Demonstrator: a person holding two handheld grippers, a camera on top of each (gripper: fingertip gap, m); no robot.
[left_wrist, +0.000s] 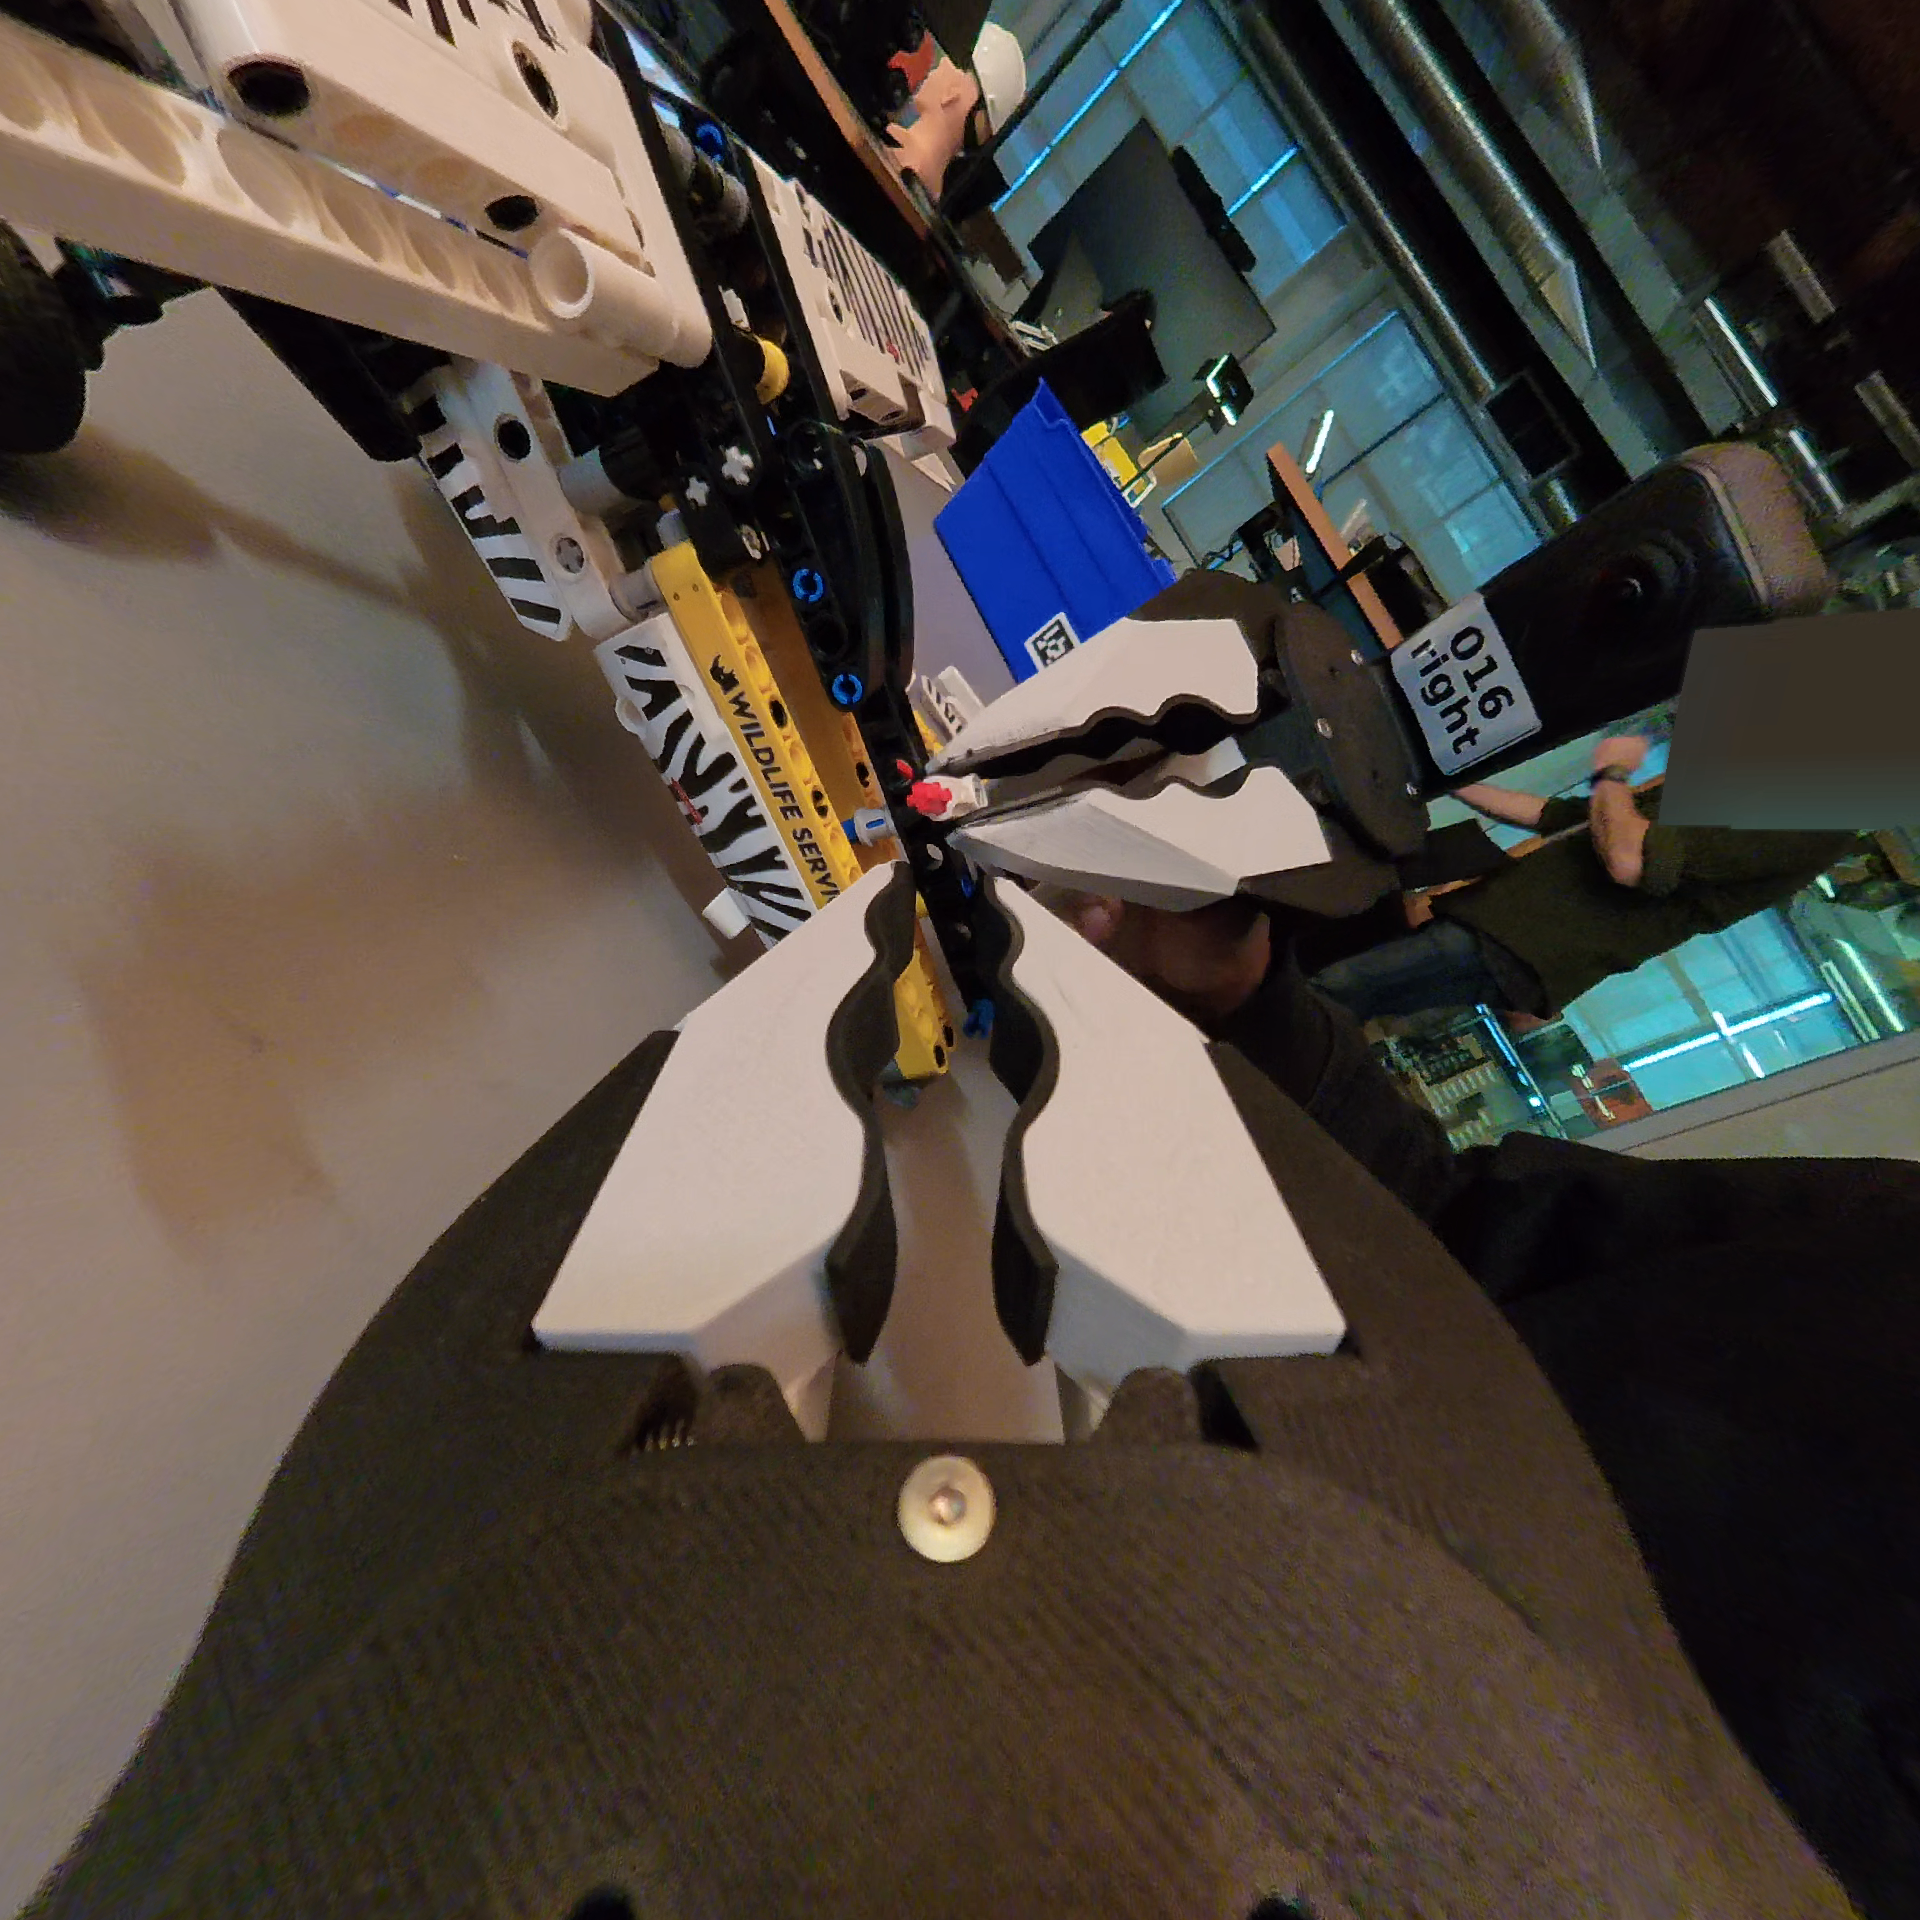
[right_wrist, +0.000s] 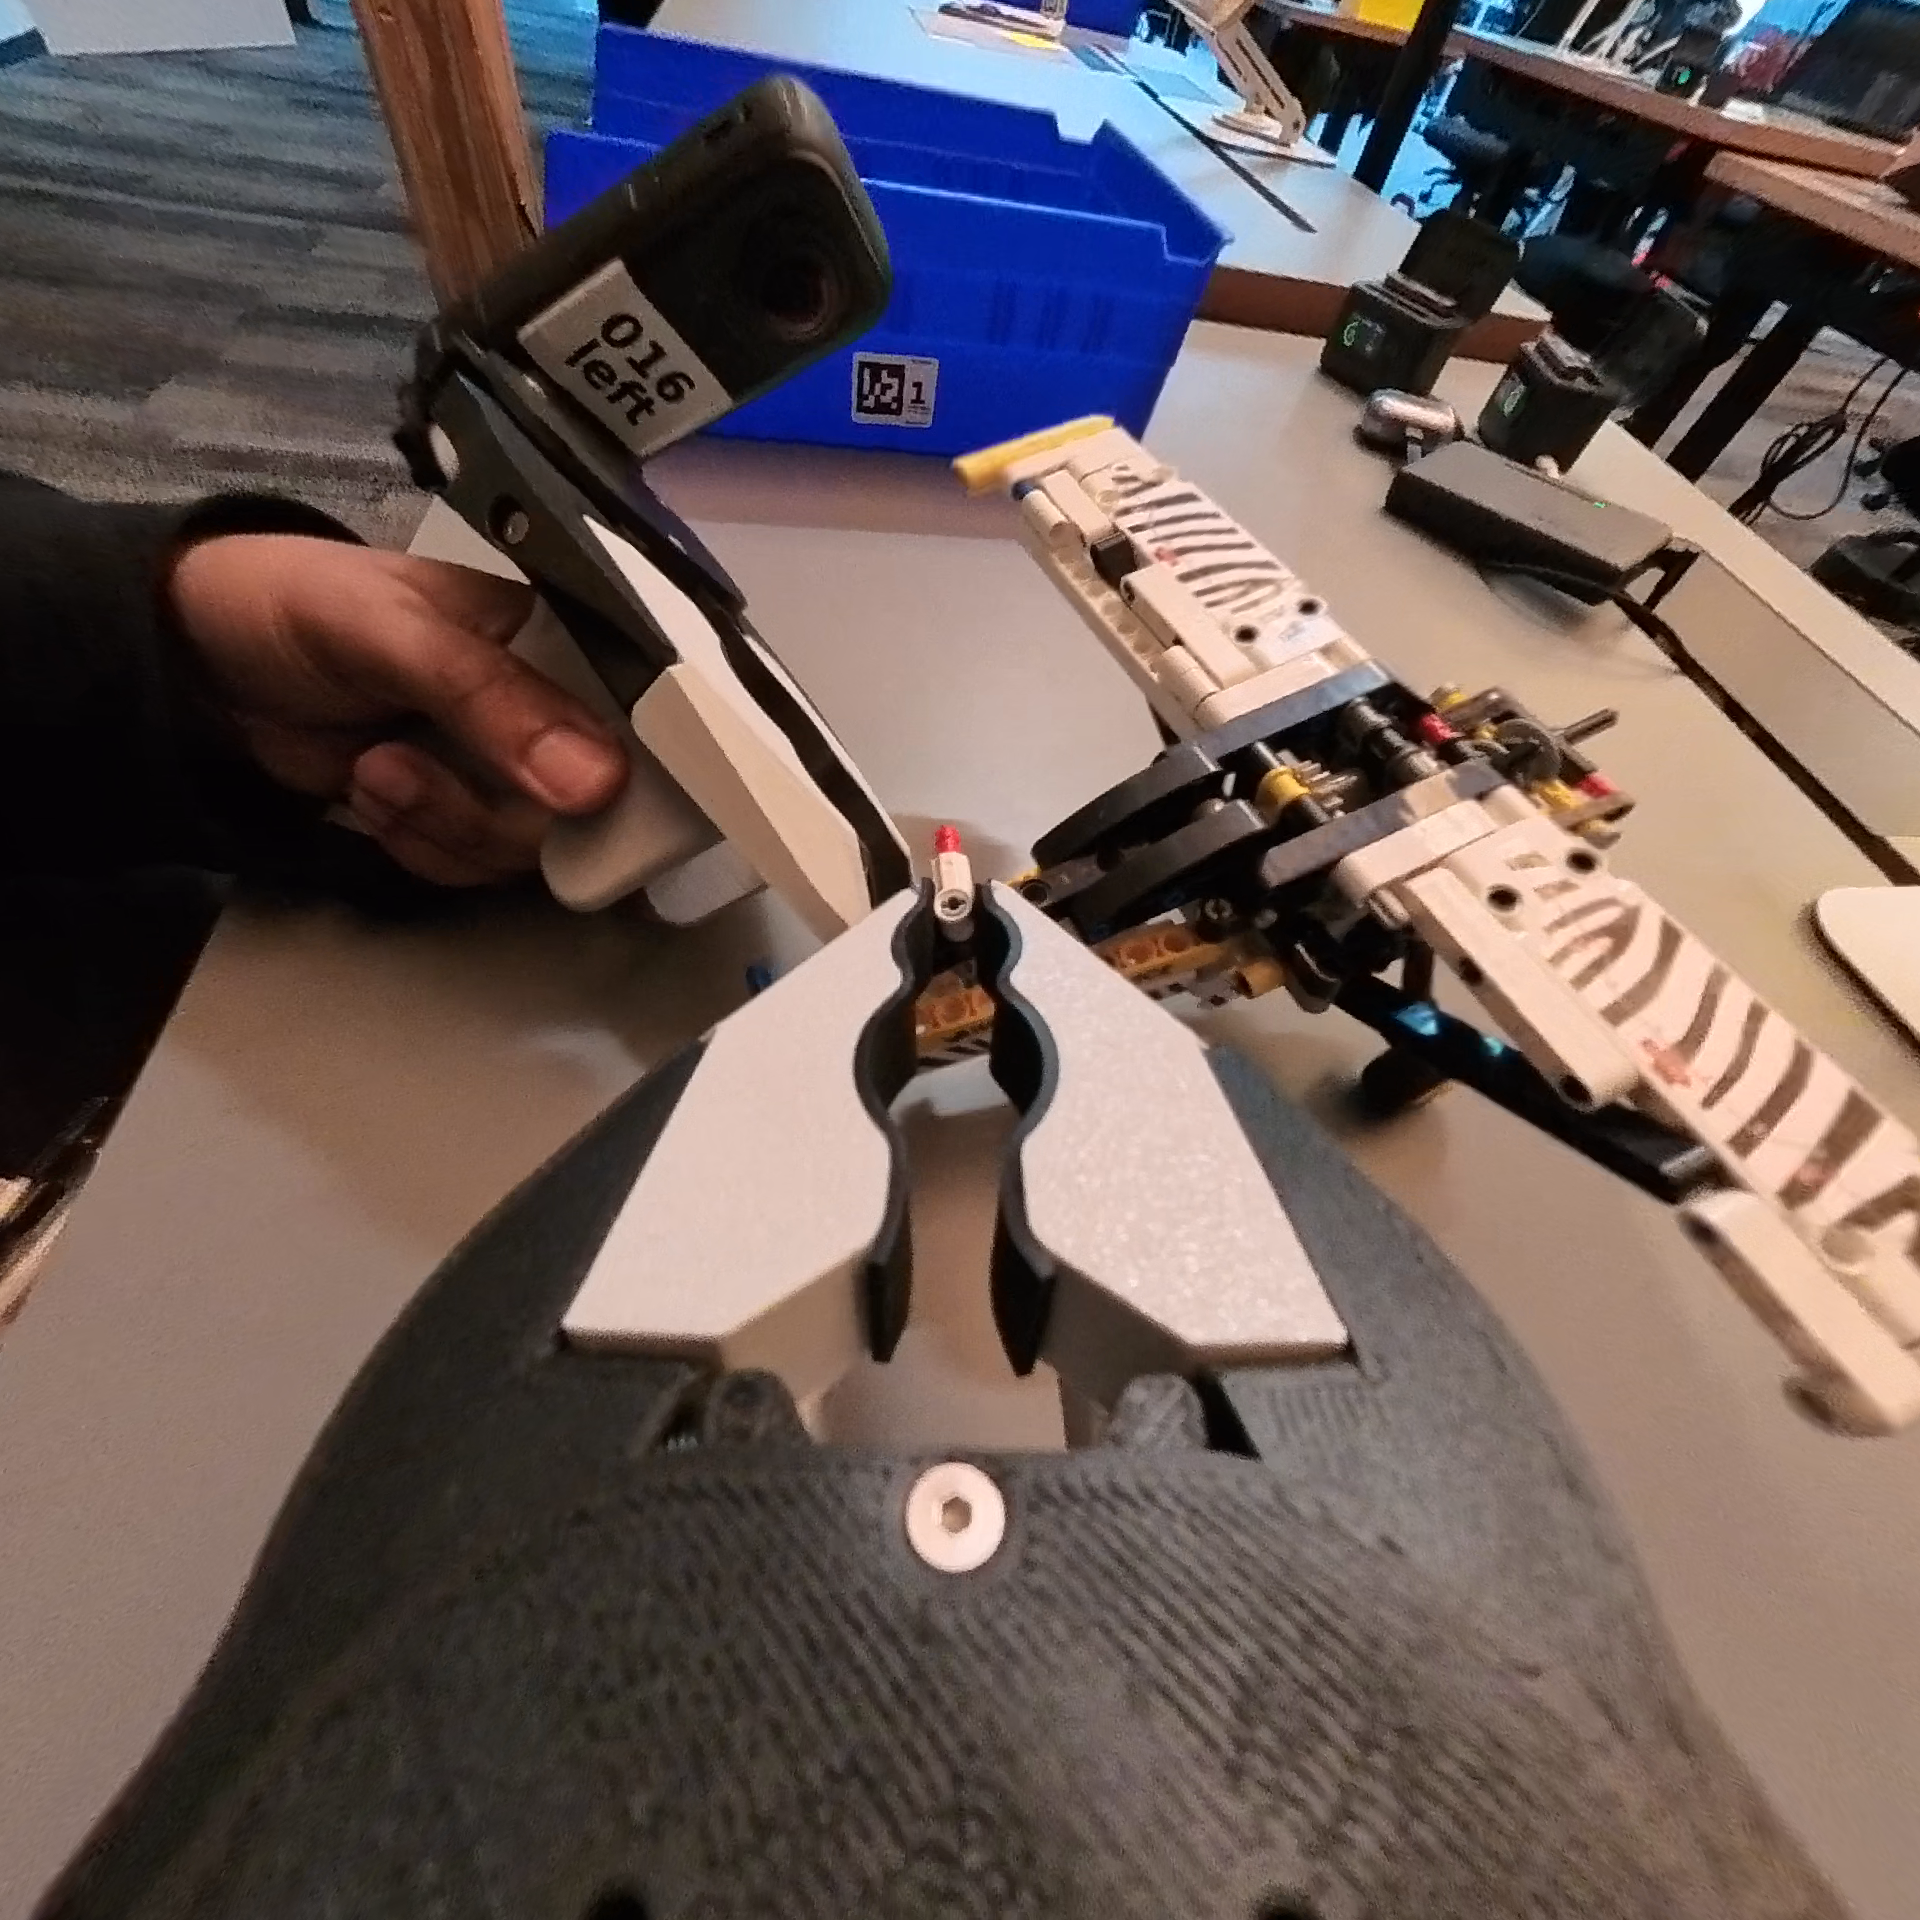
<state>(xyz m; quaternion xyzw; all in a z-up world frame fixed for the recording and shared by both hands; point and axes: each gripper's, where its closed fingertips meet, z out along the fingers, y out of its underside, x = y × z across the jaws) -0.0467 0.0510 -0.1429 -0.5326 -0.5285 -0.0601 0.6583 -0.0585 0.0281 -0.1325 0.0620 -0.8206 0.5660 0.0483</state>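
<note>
White plastic connector (right_wrist: 952, 896) with a red pin tip, pinched in my right hand-held gripper (right_wrist: 953, 902).
My left hand-held gripper (left_wrist: 948, 899) clamps the zebra-striped model's (right_wrist: 1538, 904) black studded beam (left_wrist: 940, 904).

Both wrist views look along their own fingers, close, facing each other across the shared brick model (right_wrist: 1382, 821) on the table (right_wrist: 312, 1195).

I am holding the left hand-held gripper (left_wrist: 951, 914) tilted down, its pads pressing a black beam (left_wrist: 940, 894). My left hand (right_wrist: 395, 696) is wrapping its handle. The right hand-held gripper (right_wrist: 954, 899) is pinching a small white connector (right_wrist: 951, 883) with a red tip, just beside the left one.
</note>
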